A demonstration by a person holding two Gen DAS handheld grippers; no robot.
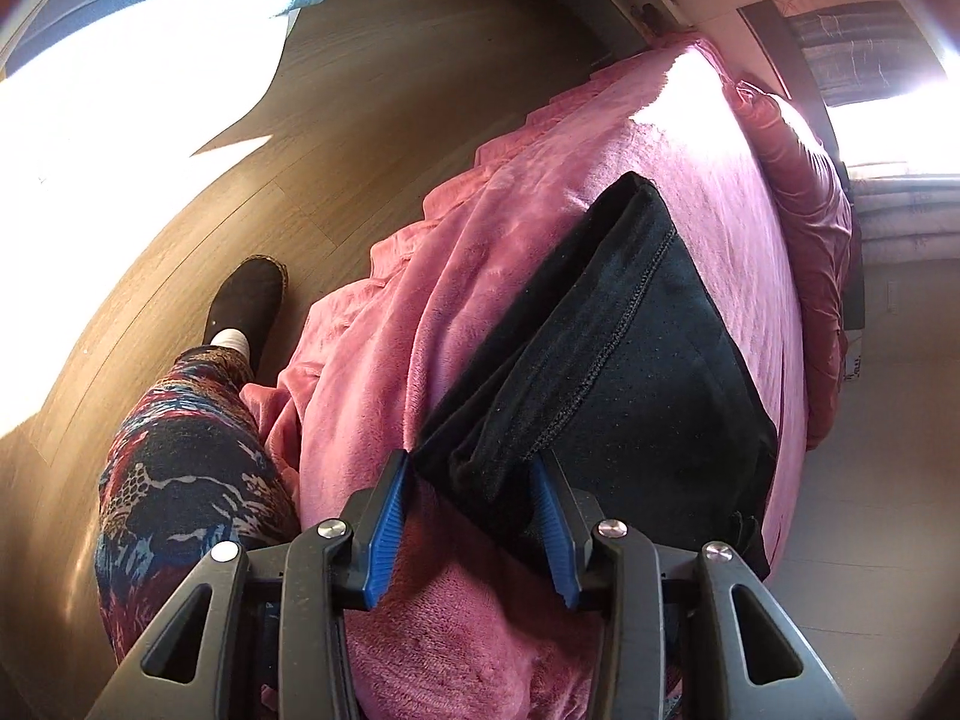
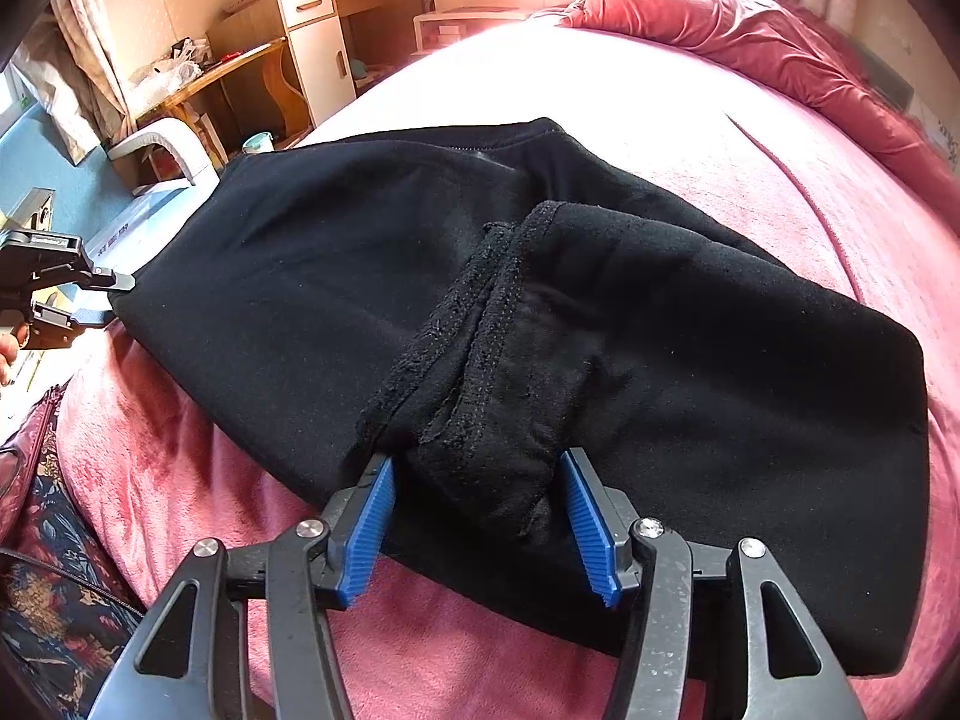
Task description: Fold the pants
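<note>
Blue ribbed pads line the fingers of the right claw [image 2: 477, 531], which stands open just above the near edge of the black pants [image 2: 372, 276]. Between its spread fingers sits a bunched fold of the pants with a rough seam showing; the pads do not press on it. From that fold the pants spread away in a thick folded stack across a pink blanket [image 2: 780, 180] on the bed.

At the far left end of the stack, the left claw [image 2: 99, 300] reaches the fabric's edge, one finger above the corner and one below. In the left wrist view, the left claw [image 1: 471, 525] is likewise open, its blue pads apart, with a dark corner of the pants [image 1: 630, 360] lying just ahead of and between the fingertips; whether the pads touch the cloth cannot be told.

Beyond the pants, a crumpled red quilt [image 2: 750, 36] lies along the far side of the bed. Left of the left claw are the person's patterned trouser leg [image 1: 180, 462], a black shoe [image 1: 249, 300] and a sunlit wooden floor [image 1: 360, 90]. Past the bed, left of the right claw, stand a wooden desk [image 2: 234, 69] and a white cabinet [image 2: 318, 54].
</note>
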